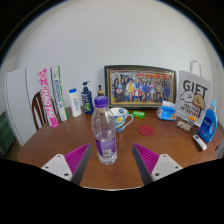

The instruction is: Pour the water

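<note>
Two pink-padded fingers (78, 158) of the gripper (112, 160) are seen at the bottom of the frame, spread wide with nothing held. Between them, slightly left of centre and just ahead of the tips, a bottle (104, 130) stands upright on the table (60, 140), with a gap left on each side. It is clear plastic with a purple cap (101, 102) and a purple label; the cap appears to be on. Behind the bottle and a little to its right, a mug (121, 118) is set, partly hidden by the bottle. A small red coaster (146, 129) lies to the right of the mug.

Along the wall a framed photo (140, 86) is propped at centre, bottles and boxes are lined up at the upper left, and a gift bag (194, 95) and a blue spray bottle (208, 122) are placed at the right.

Several risks are judged from this layout. If the fingers are closed off-centre, the bottle could be pushed sideways and toppled before it is gripped, since it is tall and narrow. The thin plastic may be squeezed in and allowed to slip or twist. With the cap left on, no water can be poured; with it off, a hard squeeze could force water out early. The mug stands close behind, so it could be knocked when the bottle is lifted or tilted, and the photo could be wetted by any overshoot.
</note>
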